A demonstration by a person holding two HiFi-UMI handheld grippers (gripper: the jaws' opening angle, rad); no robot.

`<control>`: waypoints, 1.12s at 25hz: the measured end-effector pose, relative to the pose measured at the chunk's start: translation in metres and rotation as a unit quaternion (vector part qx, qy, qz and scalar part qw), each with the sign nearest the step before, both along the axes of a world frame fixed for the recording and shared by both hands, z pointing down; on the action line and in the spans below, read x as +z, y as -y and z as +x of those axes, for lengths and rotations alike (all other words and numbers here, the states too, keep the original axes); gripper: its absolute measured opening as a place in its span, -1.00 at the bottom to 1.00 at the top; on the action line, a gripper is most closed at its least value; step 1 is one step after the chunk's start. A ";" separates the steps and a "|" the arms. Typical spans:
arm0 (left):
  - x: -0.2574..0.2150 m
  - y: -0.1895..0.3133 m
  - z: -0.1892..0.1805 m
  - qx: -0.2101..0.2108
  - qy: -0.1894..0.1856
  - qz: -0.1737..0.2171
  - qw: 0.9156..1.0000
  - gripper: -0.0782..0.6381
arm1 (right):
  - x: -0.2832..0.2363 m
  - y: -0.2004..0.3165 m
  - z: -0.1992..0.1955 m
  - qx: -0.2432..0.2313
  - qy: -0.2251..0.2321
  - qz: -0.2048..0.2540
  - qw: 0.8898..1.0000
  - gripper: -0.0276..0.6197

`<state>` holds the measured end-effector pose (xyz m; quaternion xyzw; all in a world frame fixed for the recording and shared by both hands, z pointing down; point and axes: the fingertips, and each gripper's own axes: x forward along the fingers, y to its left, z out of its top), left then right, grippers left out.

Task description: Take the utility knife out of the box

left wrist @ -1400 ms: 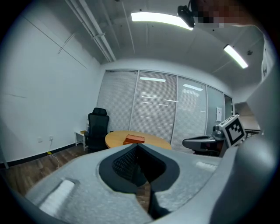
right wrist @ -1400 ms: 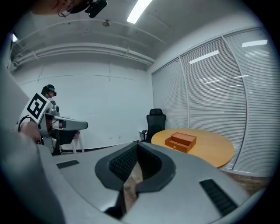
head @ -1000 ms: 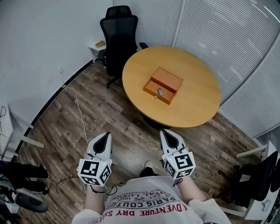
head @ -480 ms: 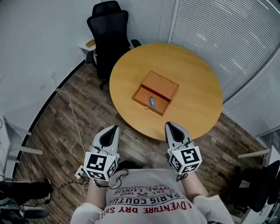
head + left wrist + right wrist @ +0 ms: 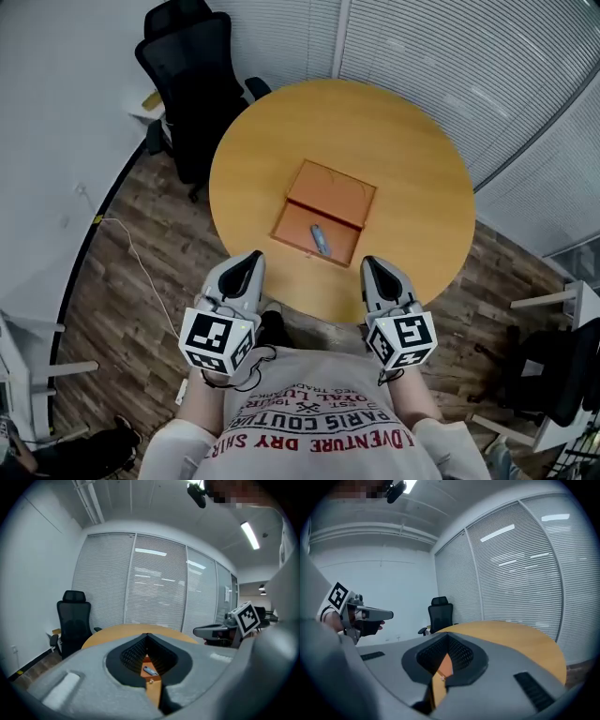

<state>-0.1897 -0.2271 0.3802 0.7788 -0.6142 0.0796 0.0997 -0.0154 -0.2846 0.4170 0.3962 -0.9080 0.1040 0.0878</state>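
Head view: utility knife (image 5: 320,239) lies in the open wooden box (image 5: 330,194), in its near half. Left gripper (image 5: 249,261) and right gripper (image 5: 373,266) sit short of the box, jaws together, empty. Knife likely light, rigid, slick; pinch across mid-handle.

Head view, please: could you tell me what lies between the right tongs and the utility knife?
Only bare tabletop and the box's near wall separate the right tongs from the utility knife, in the head view.
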 end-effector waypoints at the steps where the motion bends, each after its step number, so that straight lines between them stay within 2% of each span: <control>1: -0.003 0.014 -0.005 0.015 0.000 0.000 1.000 -0.80 | -0.001 0.008 -0.003 0.014 -0.002 -0.002 1.000 -0.89; 6: -0.012 0.074 -0.031 0.080 0.010 -0.002 0.997 -0.80 | -0.004 0.038 -0.025 0.074 -0.017 -0.012 0.997 -0.89; 9: -0.005 0.102 -0.037 0.117 0.003 0.001 0.993 -0.80 | 0.004 0.055 -0.039 0.089 -0.036 -0.022 0.995 -0.89; 13: 0.017 0.123 -0.035 0.172 -0.023 -0.005 0.985 -0.80 | 0.035 0.061 -0.063 0.074 -0.098 -0.050 0.991 -0.89; 16: 0.039 0.136 -0.030 0.210 -0.029 -0.014 0.977 -0.80 | 0.068 0.066 -0.080 0.046 -0.146 -0.091 0.984 -0.89; 21: 0.080 0.149 -0.025 0.249 -0.036 -0.042 0.967 -0.80 | 0.115 0.074 -0.094 0.024 -0.188 -0.159 0.969 -0.88; 23: 0.094 0.155 -0.026 0.258 -0.034 -0.050 0.964 -0.80 | 0.135 0.082 -0.096 0.014 -0.209 -0.177 0.962 -0.70; 25: 0.105 0.161 -0.027 0.265 -0.032 -0.059 0.962 -0.80 | 0.154 0.087 -0.099 0.007 -0.224 -0.199 0.954 -0.65; 28: 0.120 0.166 -0.028 0.271 -0.033 -0.074 0.959 -0.80 | 0.180 0.092 -0.101 0.001 -0.246 -0.237 0.940 -0.46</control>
